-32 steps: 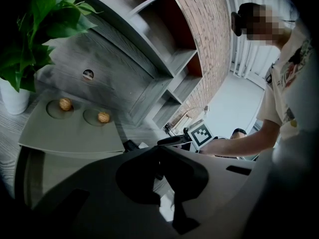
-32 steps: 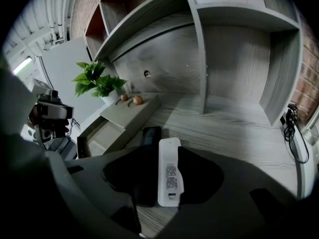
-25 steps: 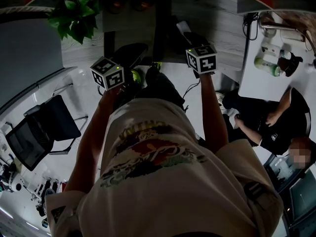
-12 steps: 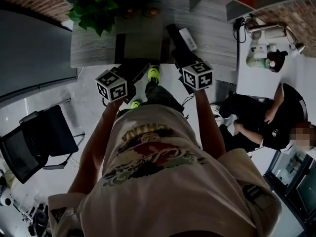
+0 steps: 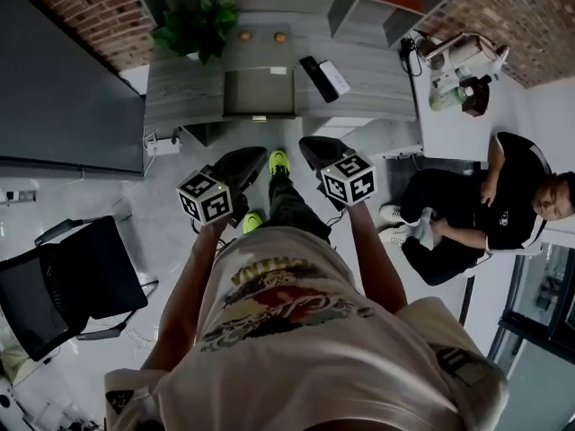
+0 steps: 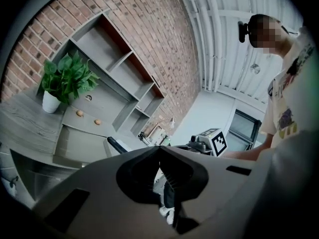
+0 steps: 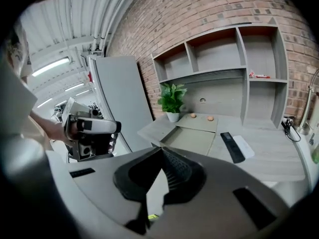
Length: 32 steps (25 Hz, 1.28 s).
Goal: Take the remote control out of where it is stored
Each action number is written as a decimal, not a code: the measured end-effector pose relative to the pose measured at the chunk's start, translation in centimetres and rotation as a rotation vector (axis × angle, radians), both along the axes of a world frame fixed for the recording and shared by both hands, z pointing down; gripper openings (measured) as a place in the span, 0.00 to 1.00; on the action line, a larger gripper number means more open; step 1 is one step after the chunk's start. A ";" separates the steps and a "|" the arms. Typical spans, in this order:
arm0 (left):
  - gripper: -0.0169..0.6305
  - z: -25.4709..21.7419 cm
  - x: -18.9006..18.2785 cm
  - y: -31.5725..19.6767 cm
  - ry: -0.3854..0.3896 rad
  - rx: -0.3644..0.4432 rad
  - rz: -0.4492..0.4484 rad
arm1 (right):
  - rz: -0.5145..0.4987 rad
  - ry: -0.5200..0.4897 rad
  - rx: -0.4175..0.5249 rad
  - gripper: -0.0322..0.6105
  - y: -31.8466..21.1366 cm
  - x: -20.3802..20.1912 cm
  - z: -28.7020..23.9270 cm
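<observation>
Black plastic remote control point(image 7: 232, 147): lay flat on grey counter point(image 7: 276, 164) beside a white slab point(image 7: 244, 146), well apart from both grippers. Likely light, rigid, slick; best pinched across narrow sides, mid-length. Left gripper point(image 6: 159, 149), right gripper point(image 7: 160, 151): fingers were together, empty.

Surface point(image 7: 279, 163): grey wood-grain, matt. Far wall point(image 7: 199, 9): rough red brick. Remote control point(image 7: 232, 147): black plastic, matt. Floor point(image 5: 162, 205): pale, smooth, slight sheen. Right gripper point(image 7: 161, 150): smooth matt grey plastic.

Held forward, left hand-held gripper point(image 5: 241, 165) and right hand-held gripper point(image 5: 318, 150) have jaws together.
</observation>
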<state>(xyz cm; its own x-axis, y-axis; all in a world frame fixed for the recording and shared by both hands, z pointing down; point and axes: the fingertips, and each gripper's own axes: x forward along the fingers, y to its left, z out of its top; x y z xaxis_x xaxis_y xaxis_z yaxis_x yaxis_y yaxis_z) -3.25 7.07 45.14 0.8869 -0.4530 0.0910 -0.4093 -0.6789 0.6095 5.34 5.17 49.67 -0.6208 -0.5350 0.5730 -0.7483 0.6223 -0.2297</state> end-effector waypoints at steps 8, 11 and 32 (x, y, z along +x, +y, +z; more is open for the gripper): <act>0.03 -1.7 -0.6 6.7 0.039 0.024 0.040 | -0.006 -0.028 0.054 0.06 7.3 -2.2 -2.8; 0.03 -2.1 -0.7 8.4 0.046 0.029 0.055 | -0.014 -0.046 0.064 0.06 9.0 -2.9 -3.1; 0.03 -4.4 0.2 10.0 0.020 0.089 0.031 | -0.060 -0.058 0.166 0.06 10.6 -3.4 -5.1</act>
<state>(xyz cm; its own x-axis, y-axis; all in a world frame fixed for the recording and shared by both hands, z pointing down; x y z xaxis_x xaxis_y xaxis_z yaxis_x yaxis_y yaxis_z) -3.01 17.05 40.78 0.9017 -0.4310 0.0338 -0.3757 -0.7427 0.5543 1.97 15.82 44.61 -0.6836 -0.5803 0.4428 -0.6974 0.6981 -0.1618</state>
